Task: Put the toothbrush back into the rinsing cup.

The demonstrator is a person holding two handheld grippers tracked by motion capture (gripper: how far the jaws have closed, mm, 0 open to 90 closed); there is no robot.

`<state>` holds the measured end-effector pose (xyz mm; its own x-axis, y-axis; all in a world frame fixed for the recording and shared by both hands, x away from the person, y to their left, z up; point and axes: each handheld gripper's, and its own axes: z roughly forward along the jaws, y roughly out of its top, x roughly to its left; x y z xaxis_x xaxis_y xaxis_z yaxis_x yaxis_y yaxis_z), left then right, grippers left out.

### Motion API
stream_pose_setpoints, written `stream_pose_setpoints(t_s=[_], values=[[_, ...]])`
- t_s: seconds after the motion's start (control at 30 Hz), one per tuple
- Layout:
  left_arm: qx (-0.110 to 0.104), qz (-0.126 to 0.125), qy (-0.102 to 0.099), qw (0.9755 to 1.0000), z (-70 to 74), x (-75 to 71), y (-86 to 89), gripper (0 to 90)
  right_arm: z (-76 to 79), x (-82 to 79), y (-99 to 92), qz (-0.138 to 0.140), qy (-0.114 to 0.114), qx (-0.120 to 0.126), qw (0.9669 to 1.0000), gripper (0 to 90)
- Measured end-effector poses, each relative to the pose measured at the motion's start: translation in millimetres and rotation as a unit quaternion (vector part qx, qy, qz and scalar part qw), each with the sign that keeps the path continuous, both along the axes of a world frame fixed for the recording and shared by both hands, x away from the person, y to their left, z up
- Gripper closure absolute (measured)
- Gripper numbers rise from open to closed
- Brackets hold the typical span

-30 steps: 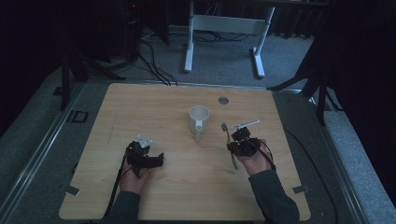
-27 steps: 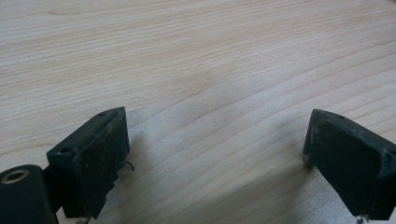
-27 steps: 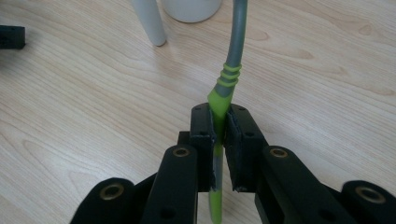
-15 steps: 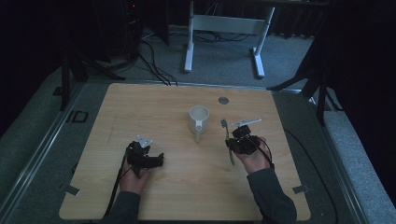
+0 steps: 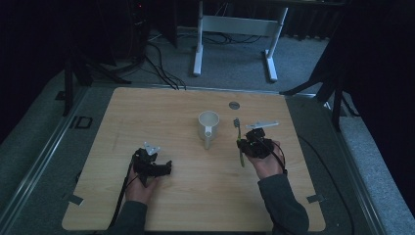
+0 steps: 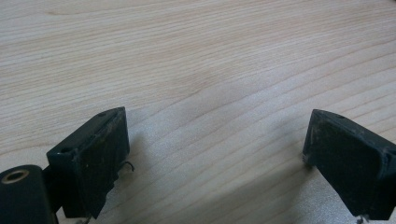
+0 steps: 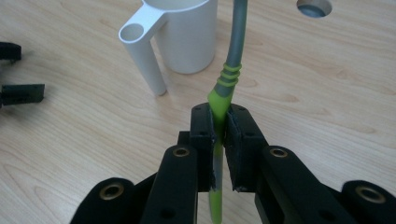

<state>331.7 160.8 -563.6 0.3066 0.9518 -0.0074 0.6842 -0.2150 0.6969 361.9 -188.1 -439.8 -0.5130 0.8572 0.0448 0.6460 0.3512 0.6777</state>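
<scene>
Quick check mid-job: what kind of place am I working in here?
Probably a lab or recording room, not a home: a bare wooden table on grey carpet, loose cables on the floor, and a white metal stand behind. On the table are only a mug and toothbrush.

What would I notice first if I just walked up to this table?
Probably the green and grey toothbrush, pinched between the jaws of the right hand-held gripper. Just past it, near the middle of the wooden table, stands a white cup with a long handle. The left hand-held gripper rests open on bare wood, off to the side.
</scene>
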Motion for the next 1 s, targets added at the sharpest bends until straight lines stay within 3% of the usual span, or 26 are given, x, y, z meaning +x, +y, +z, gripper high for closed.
stream_pose_setpoints(t_s=[0.37,1.0], values=[[0.0,0.0,0.0,1.0,0.0,0.0,0.0,7.3,5.5,0.8,-4.9,-0.013,-0.024,0.02,0.9994,81.7],[0.001,-0.001,0.0,1.0,0.1,0.1,-0.2,7.3,12.3,6.7,0.7,-0.012,-0.051,0.047,0.9975,81.7]])
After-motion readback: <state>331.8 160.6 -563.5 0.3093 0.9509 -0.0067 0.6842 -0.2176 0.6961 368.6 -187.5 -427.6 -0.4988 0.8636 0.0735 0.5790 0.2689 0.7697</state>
